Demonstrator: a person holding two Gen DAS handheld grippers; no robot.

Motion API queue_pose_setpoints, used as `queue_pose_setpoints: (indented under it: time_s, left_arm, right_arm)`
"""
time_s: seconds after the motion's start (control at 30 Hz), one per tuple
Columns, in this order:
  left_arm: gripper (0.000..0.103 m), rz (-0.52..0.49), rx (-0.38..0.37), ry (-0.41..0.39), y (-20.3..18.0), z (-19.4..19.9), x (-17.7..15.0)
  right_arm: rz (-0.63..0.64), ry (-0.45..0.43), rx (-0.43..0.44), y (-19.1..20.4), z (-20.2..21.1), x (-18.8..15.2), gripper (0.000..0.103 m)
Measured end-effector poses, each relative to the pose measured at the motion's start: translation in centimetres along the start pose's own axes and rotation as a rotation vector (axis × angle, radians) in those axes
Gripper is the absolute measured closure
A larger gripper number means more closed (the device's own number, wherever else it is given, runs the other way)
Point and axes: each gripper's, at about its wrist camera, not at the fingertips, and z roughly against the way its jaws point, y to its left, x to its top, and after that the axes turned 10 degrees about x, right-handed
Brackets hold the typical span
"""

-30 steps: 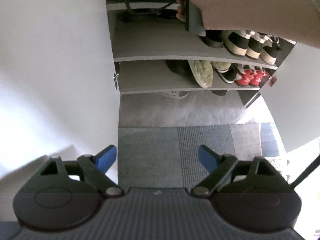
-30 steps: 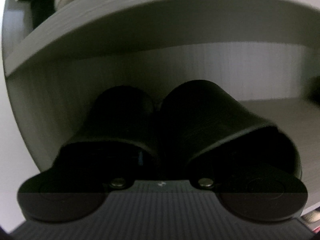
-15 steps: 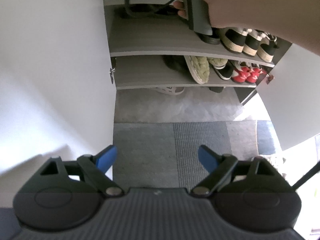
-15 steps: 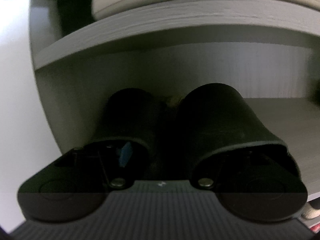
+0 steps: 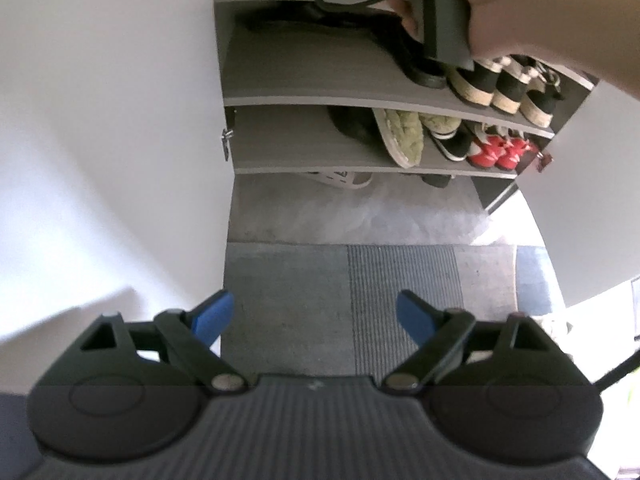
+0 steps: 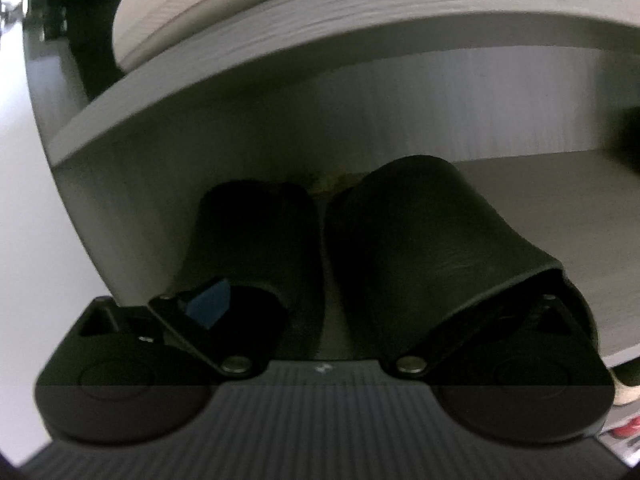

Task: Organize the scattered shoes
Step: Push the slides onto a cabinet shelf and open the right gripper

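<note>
Slippers (image 6: 360, 256) lie lengthwise straight ahead of the right gripper (image 6: 320, 312), whose jaws are opening around them; left gripper (image 5: 314, 314) hangs open, empty.

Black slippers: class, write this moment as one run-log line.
black slippers: side by side on shelf | right hand-held gripper: opening, releasing them | left hand-held gripper: open, empty

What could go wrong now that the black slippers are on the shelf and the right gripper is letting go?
1. The right gripper is opening with a finger inside the left black slipper and the other under the right black slipper's strap; pulling back could drag either off the shelf.
2. The pair sits at the shelf's front edge, so a nudge may tip it out.
3. The hand's cable loops near the upper shelf's shoes and might snag.
</note>
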Motion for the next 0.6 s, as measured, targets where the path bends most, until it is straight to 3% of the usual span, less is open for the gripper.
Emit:
queue_pose_setpoints:
  time_s: [0.3, 0.47, 0.6]
  left_arm:
    - [0.013, 0.002, -0.017, 0.004, -0.7, 0.1, 0.0]
    - [0.013, -0.003, -0.021, 0.008, -0.6, 0.0, 0.1]
    - [0.013, -0.004, -0.017, 0.026, -0.5, -0.3, -0.1]
  right_arm:
    - [-0.004, 0.032, -0.02, 1.5, 2.8, 0.0, 0.0]
    - [-0.032, -0.021, -0.014, 1.8, 5.6, 1.2, 0.0]
    - [-0.084, -0.06, -0.074, 0.4, 8.6, 1.8, 0.0]
